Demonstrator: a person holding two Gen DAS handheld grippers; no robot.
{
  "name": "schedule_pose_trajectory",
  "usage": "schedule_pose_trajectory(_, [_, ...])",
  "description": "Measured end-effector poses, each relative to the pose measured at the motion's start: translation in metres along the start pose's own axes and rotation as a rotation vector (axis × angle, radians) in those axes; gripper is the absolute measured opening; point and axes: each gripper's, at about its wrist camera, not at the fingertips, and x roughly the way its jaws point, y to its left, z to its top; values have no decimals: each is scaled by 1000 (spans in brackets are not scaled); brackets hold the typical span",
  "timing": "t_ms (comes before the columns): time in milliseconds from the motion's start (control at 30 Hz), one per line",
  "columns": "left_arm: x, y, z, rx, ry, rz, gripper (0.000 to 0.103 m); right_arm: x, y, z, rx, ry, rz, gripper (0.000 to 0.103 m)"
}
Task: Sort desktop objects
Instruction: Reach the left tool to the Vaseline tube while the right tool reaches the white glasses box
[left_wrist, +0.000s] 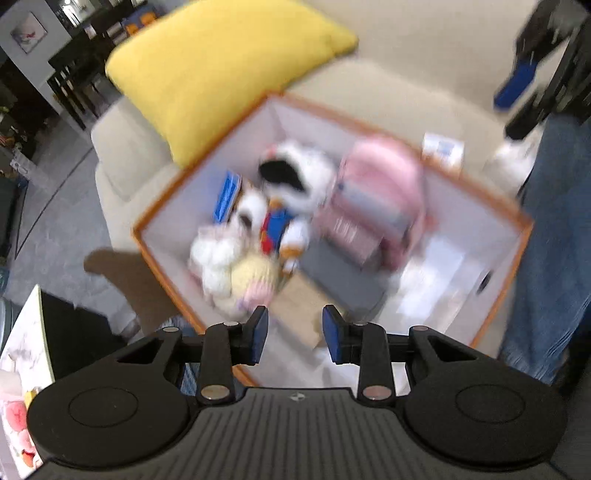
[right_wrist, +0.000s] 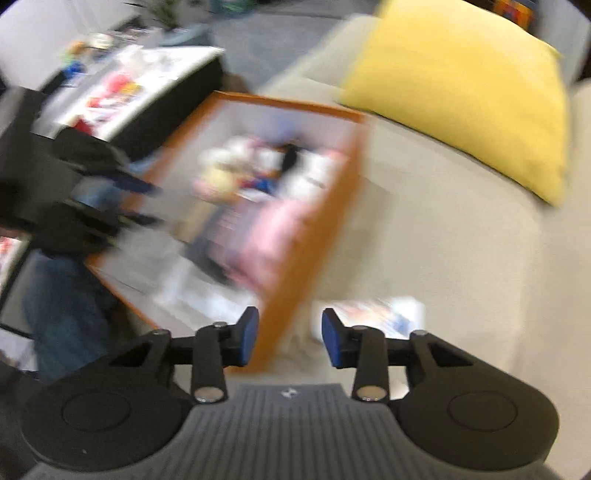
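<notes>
An orange-rimmed storage box (left_wrist: 524, 225) stands on a beige sofa. Inside lie a black-and-white plush (left_wrist: 295, 173), a duck plush in blue (left_wrist: 275, 229), a white fluffy toy (left_wrist: 212, 254), a pale yellow plush (left_wrist: 255, 277) and a pink bag (left_wrist: 376, 199). My left gripper (left_wrist: 294, 332) hangs above the box's near side, jaws apart with nothing between them. In the blurred right wrist view my right gripper (right_wrist: 290, 338) hovers over the box's orange wall (right_wrist: 317, 206), jaws apart and empty. A white and blue packet (right_wrist: 384, 314) lies on the sofa just beyond its right finger.
A yellow cushion (left_wrist: 221, 70) leans on the sofa behind the box. A person's jeans leg (left_wrist: 554, 240) is at the right. A black low table with a white top (right_wrist: 147, 85) carries colourful toys. The other gripper (right_wrist: 74, 192) shows dark at the left.
</notes>
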Motion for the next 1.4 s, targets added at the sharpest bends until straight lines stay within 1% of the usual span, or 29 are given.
schedule_pose_trajectory(100, [-16,-17,24,25,-65,-33,38,11,-34,-19,66,81,-51,45])
schedule_pose_trajectory(167, [-19,-33,37,55,-86,-48,38,18,-49,-33,57,132,-98,50])
schedule_pose_trajectory(200, [-20,-42,44,70,-90,-48,38,24,-55,-38,44,163,-116,51])
schedule_pose_trajectory(267, [-18,-61,56,105,-97,-49,38,34,-65,-46,52,224,-109,51])
schedule_pose_trajectory(333, [-16,-78,66,135,-106,-63,38,47,-71,-51,60,280,-78,52])
schedule_pose_trajectory(400, [-8,-90,73,154,-110,-72,38,65,-63,-49,10,324,-86,64])
schedule_pose_trajectory(433, [-5,-96,76,162,-112,-74,38,70,-59,-49,-27,341,-104,77])
schedule_pose_trajectory(467, [-3,-101,79,169,-111,-77,38,78,-55,-48,-68,357,-125,82])
schedule_pose_trajectory(533, [4,-111,85,178,-109,-81,38,91,-47,-47,-154,398,-160,82])
schedule_pose_trajectory(633, [10,-120,90,189,-97,-92,38,109,-42,-49,-221,452,-187,88])
schedule_pose_trajectory(733, [15,-125,97,204,-84,-106,38,117,-41,-48,-238,467,-179,88])
schedule_pose_trajectory(767, [19,-127,99,210,-81,-110,39,119,-41,-47,-242,465,-180,86])
schedule_pose_trajectory(800, [23,-129,101,215,-77,-114,41,121,-42,-47,-244,462,-181,86])
schedule_pose_trajectory(833, [27,-132,104,219,-71,-117,48,123,-44,-46,-234,456,-166,82])
schedule_pose_trajectory(867, [32,-133,106,223,-68,-120,49,123,-46,-43,-220,438,-155,80])
schedule_pose_trajectory(967, [50,-138,115,233,-52,-135,49,118,-59,-33,-170,375,-145,73])
schedule_pose_trajectory(1067, [69,-140,125,225,-30,-145,49,116,-82,-20,-88,314,-150,68])
schedule_pose_trajectory(1133, [79,-141,132,220,-17,-148,50,115,-99,-14,-20,293,-134,67])
schedule_pose_trajectory(1200, [88,-145,138,230,-7,-155,49,110,-110,-13,20,282,-116,67])
schedule_pose_trajectory(1333, [103,-159,146,283,4,-168,51,86,-114,-24,6,260,-104,71])
schedule_pose_trajectory(1400, [112,-167,148,310,9,-171,53,82,-116,-34,-5,270,-88,71])
